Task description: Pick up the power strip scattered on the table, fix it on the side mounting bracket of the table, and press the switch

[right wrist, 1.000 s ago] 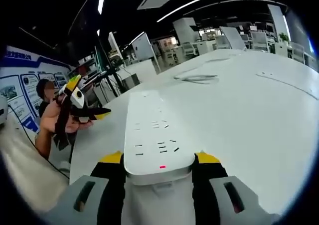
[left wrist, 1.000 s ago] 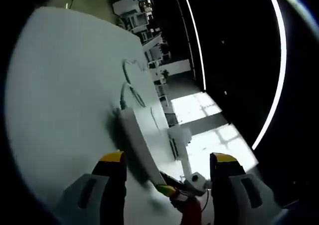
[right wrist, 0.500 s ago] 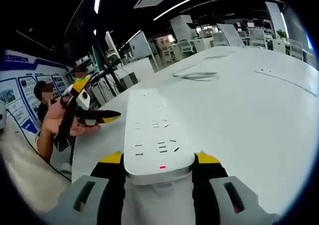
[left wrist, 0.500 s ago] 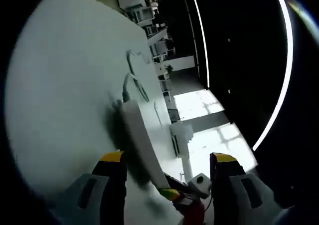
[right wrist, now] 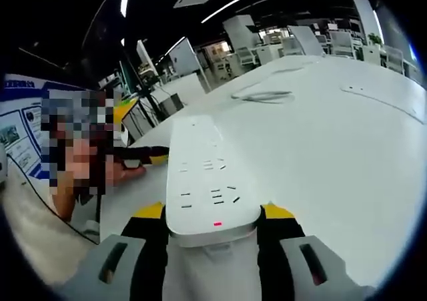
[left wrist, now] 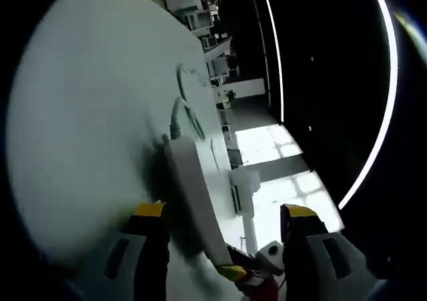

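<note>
A white power strip (right wrist: 203, 174) lies lengthwise on the white table (right wrist: 333, 154), with a small red light at its near end. My right gripper (right wrist: 213, 212) is shut on that near end, one yellow-tipped jaw on each side. The strip's cable (right wrist: 263, 97) coils on the table farther back. My left gripper (right wrist: 143, 155), held in a hand, hovers open just left of the strip. In the rolled left gripper view the power strip (left wrist: 190, 194) shows edge-on ahead of my open left gripper (left wrist: 225, 213), and the right gripper (left wrist: 248, 274) grips its near end.
The table's edge (right wrist: 133, 201) runs close along the strip's left side, with floor below it. Desks, monitors and chairs (right wrist: 267, 47) fill the room behind. A wall poster (right wrist: 20, 134) stands at far left. The wide table top (left wrist: 87, 114) is bare.
The hand with my left gripper has moved in toward the strip's left side. The right gripper has kept its hold on the strip without moving.
</note>
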Action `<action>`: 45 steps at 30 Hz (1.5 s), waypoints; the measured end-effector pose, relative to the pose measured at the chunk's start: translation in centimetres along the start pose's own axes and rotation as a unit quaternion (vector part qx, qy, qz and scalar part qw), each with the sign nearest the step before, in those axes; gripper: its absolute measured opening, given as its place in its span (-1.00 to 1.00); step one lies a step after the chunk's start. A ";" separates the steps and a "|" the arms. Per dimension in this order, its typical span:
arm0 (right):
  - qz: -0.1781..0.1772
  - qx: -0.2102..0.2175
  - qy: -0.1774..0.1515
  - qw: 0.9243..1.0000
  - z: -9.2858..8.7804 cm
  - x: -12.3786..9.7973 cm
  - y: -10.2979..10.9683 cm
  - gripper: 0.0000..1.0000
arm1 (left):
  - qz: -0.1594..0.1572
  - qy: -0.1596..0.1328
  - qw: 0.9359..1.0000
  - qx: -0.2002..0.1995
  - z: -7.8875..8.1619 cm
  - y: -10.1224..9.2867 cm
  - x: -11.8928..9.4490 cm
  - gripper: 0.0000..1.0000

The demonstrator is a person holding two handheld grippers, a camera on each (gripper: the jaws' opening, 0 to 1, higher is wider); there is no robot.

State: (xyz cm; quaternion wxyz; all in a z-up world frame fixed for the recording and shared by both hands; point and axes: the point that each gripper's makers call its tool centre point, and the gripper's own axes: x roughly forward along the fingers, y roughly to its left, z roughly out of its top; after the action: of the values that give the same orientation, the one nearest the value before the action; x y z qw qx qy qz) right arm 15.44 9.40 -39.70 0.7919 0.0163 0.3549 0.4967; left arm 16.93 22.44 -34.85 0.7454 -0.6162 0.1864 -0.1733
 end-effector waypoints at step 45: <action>-0.016 0.005 0.027 1.000 -0.3 0.6 1.0 -0.04 | 0.022 -0.044 0.998 -0.039 2.2 1.4 3.2 0.32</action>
State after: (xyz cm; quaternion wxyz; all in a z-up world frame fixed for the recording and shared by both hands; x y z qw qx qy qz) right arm 14.68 10.28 -39.84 0.7899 0.0015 0.3786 0.4824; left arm 20.86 23.00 -36.03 0.7318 -0.6475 0.1735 -0.1228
